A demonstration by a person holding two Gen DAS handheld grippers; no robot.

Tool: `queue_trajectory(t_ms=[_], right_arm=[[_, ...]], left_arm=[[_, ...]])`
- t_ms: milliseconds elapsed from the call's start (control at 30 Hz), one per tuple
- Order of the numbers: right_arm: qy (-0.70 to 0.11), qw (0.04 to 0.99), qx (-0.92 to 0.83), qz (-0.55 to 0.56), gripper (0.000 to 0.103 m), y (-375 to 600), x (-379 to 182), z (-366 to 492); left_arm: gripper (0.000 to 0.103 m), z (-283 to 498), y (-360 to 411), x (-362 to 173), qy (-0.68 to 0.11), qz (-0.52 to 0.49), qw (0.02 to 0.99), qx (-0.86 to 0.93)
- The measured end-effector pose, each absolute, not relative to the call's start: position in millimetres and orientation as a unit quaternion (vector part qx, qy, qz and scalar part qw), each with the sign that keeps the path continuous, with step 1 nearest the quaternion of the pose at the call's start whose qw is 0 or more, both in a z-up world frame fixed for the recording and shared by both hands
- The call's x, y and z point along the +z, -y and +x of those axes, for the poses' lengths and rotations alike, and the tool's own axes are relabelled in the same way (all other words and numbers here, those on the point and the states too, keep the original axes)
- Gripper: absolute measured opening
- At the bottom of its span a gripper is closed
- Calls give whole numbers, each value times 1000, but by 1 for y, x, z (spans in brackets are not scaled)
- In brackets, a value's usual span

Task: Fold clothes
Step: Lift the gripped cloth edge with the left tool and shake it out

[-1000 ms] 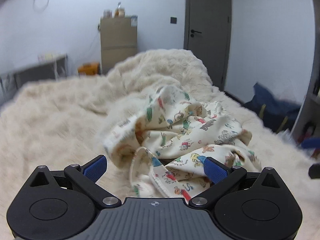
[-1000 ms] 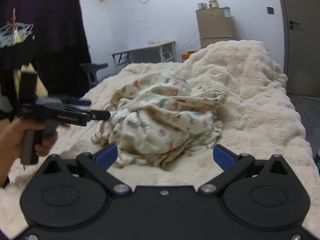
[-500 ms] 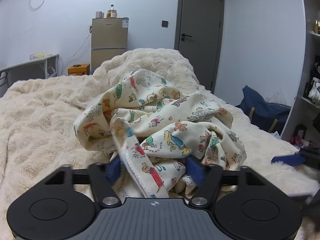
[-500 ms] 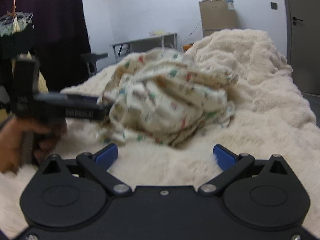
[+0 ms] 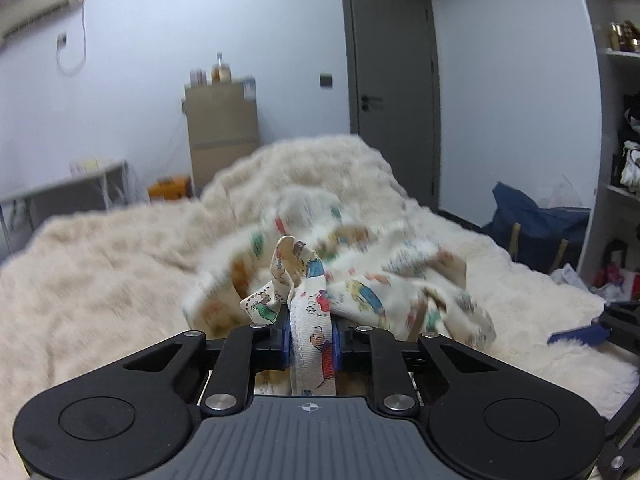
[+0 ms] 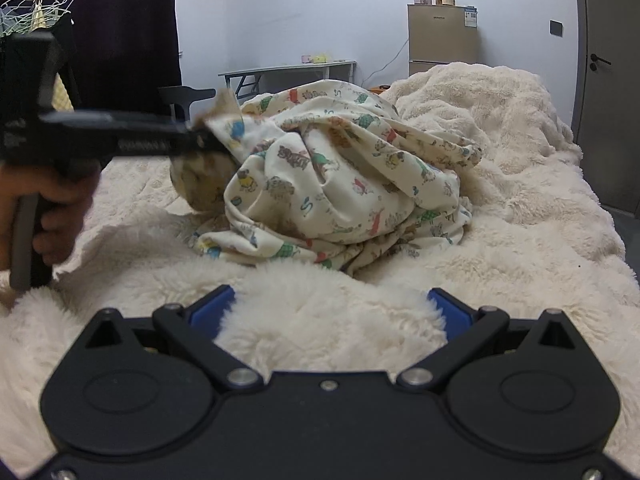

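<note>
Now the left gripper (image 5: 311,338), wide a second ago, is closing on a hem of the garment (image 6: 340,184) bunched mid-blanket (image 6: 520,240), so unfolding can start, while the right gripper (image 6: 330,312) waits open just short of it.

The printed garment (image 5: 360,264) is motion-blurred beyond its pinched hem.

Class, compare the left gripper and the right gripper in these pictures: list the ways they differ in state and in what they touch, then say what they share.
The left gripper has its jaws closing on a strip of the printed garment; the right gripper stands wide open with nothing between its fingers. The left gripper is at the garment's edge; the right gripper is short of it, over the fluffy blanket. Both have black bodies and blue pads.
</note>
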State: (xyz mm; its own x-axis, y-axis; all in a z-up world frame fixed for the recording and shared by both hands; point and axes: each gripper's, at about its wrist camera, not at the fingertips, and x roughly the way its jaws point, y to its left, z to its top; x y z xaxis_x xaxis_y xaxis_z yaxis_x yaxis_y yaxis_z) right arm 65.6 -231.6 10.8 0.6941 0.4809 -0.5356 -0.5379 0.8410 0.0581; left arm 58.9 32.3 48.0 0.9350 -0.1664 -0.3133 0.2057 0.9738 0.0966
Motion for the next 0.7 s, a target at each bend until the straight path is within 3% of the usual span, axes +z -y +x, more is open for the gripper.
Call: queue_trajectory(t_ms=[200, 333, 400, 433, 467, 633, 700], right_arm=[[-274, 920, 274, -58, 103, 230, 10, 64], [-274, 920, 275, -58, 103, 230, 10, 63], [-274, 920, 275, -58, 103, 230, 10, 64], [-274, 920, 274, -58, 103, 230, 11, 63], [-275, 920, 274, -59, 103, 230, 11, 63], [-276, 919, 276, -62, 103, 230, 14, 62], [-276, 918, 276, -64, 103, 229, 15, 62]], left_arm=[[14, 33, -41, 85, -96, 48, 989, -104], [18, 32, -39, 84, -106, 56, 987, -107], [33, 35, -40, 78, -120, 59, 985, -105], [48, 40, -42, 73, -137, 56, 984, -102], [52, 44, -46, 68, -157, 50, 981, -104], [66, 49, -65, 58, -197, 27, 971, -136], [66, 53, -74, 52, -214, 6, 966, -149]])
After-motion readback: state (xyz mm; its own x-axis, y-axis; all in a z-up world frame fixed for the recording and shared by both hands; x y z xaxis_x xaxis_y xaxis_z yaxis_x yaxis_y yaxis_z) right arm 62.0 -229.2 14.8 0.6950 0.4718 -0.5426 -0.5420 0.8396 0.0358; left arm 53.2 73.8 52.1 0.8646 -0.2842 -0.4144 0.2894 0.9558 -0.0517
